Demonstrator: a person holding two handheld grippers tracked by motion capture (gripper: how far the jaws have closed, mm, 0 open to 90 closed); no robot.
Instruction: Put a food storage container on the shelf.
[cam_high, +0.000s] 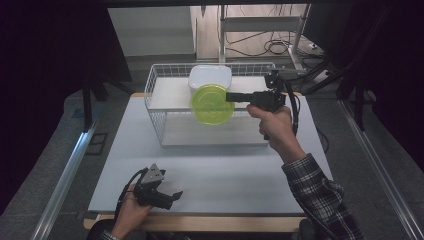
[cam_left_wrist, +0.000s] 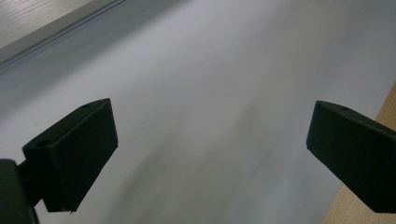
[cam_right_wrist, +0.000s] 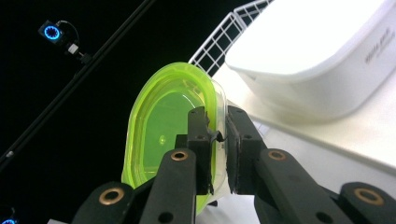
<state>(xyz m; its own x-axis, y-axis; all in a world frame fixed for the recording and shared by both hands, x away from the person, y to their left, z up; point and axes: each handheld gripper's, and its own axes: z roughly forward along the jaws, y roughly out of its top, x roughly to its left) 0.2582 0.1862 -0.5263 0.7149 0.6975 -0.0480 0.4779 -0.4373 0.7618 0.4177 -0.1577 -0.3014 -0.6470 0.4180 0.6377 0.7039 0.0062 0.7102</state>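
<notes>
My right gripper (cam_right_wrist: 217, 135) pinches the green lid (cam_right_wrist: 163, 135) by its rim, above the wire basket (cam_high: 155, 95) at the table's far edge. The white container's (cam_right_wrist: 322, 56) lettering is unreadable. My left gripper (cam_left_wrist: 210, 140) stands wide, empty, at the near-left corner.

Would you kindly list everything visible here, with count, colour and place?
Lidded container: one, bright green lid on a clear base, held above the basket's front part in the right claw.
Box: one, white, inside the basket at the back.
Wire basket: one, white, far half of the table.
Table: one, pale grey top with a wooden front edge.
Right claw: one, black, shut on the container's rim.
Left claw: one, black, open, near the table's front edge.
</notes>
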